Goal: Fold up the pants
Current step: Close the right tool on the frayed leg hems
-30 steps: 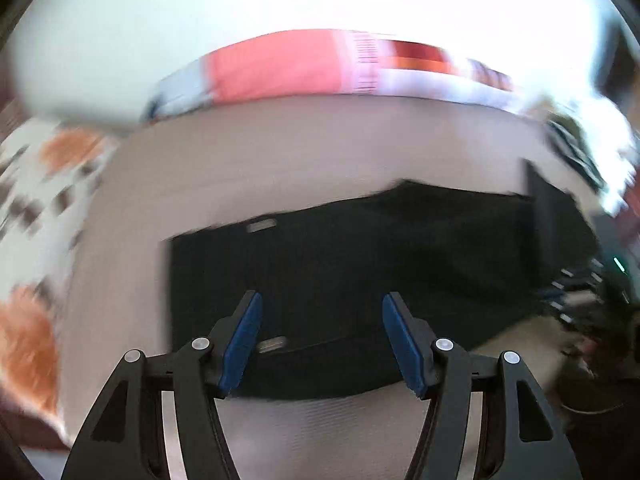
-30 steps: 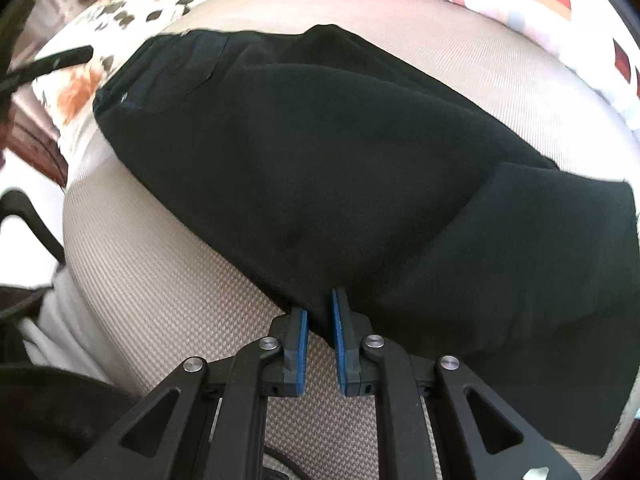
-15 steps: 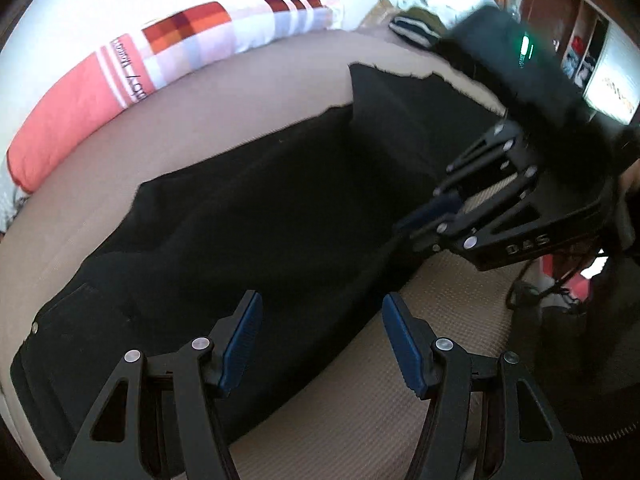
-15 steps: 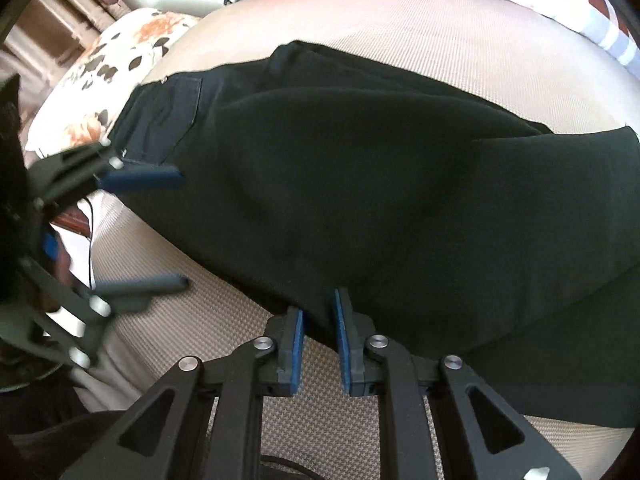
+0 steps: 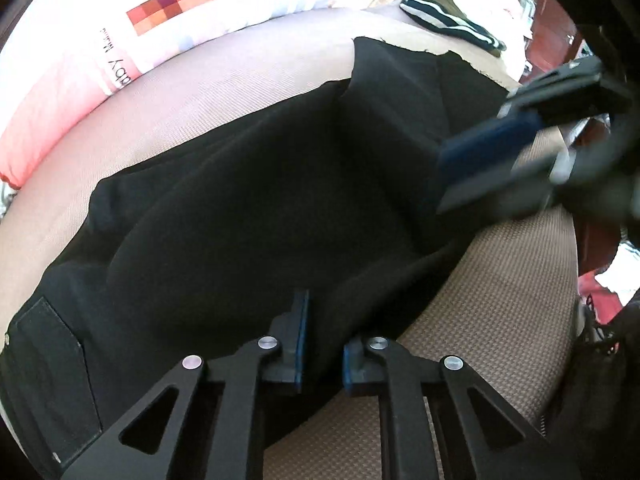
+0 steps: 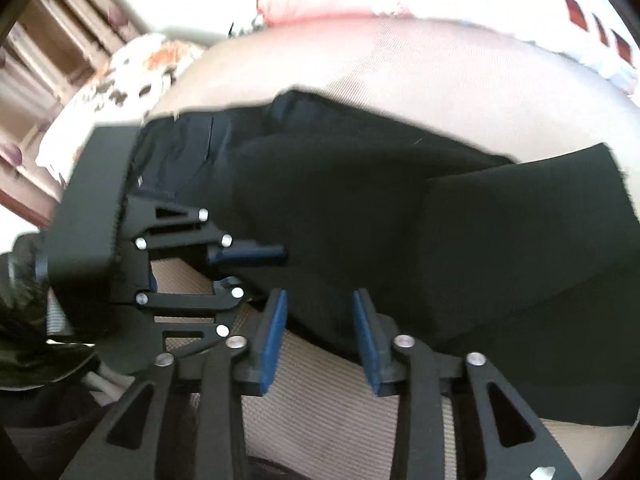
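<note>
Black pants (image 5: pixel 256 200) lie across a beige woven bed surface (image 5: pixel 500 300), waistband and pocket at the left, legs to the right. My left gripper (image 5: pixel 322 332) is shut on the near edge of the pants. It also shows in the right wrist view (image 6: pixel 248 272), clamped on that edge. My right gripper (image 6: pixel 318 320) is open, its blue pads either side of the pants' near edge. In the left wrist view it appears blurred at the right (image 5: pixel 500 160), over the leg part.
A pink and white pillow with checked patches (image 5: pixel 120 52) lies along the far edge. A floral cushion (image 6: pixel 132 76) lies beyond the waistband. A striped dark garment (image 5: pixel 452 20) lies at the far right. Wooden furniture (image 6: pixel 52 48) stands beyond the bed.
My left gripper swung in to the pants' near edge and shut on it. My right gripper, earlier shut on that edge, has opened.
</note>
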Demonstrator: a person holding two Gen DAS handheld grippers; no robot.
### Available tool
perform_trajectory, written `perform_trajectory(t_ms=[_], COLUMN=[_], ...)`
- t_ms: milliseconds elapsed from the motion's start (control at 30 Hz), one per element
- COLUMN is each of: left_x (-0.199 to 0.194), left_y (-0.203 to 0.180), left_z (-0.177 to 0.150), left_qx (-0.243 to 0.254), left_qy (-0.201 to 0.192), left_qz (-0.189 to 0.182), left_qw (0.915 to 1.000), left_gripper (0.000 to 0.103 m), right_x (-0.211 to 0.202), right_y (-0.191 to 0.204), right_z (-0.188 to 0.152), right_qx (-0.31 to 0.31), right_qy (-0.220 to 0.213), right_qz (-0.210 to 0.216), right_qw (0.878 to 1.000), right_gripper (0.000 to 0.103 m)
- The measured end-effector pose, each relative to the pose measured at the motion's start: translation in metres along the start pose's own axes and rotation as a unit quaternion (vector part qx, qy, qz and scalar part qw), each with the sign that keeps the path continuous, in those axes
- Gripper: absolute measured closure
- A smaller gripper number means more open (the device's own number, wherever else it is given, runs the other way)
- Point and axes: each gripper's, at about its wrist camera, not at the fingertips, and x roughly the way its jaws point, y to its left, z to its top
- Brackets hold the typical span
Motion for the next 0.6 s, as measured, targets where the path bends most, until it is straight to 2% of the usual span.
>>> perform_trajectory(t_ms=[67,200,367,500,600], left_x=[0.000,0.001,-0.001,-0.002,-0.001], left_y=[0.002,0.005,0.007,0.010,0.015], left_z=[-0.001,-0.002,-0.004,-0.004,-0.004], left_qx=[-0.011,-0.037,-0.060,-0.078,-0.096], left_qy=[-0.001,-0.003,-0.003,-0.003,-0.002], left_qz=[-0.005,-0.010,-0.012,-0.017,-0.022], left_qw=[0.9999,0.9993,0.9981,0.9968,0.9951], left_gripper=[0.089,0.089,0.089,0.089,0.089], right_x=[-0.018,-0.043,-0.056,-0.061,-0.060], right_y=[-0.022,-0.099,-0.199,-0.246,-0.267], right_z=[0.000,-0.004,-0.021,-0.026,-0.023], right_qx=[0.024,0.126,0.271,0.330,0.346], right_qy=[-0.024,-0.065,-0.104,-0.140,-0.156], right_qz=[0.003,-0.011,-0.031,-0.026,-0.030], right_qw=[0.999,0.990,0.956,0.933,0.925], right_gripper=[0.066,0.066,0.064,0.064,0.065])
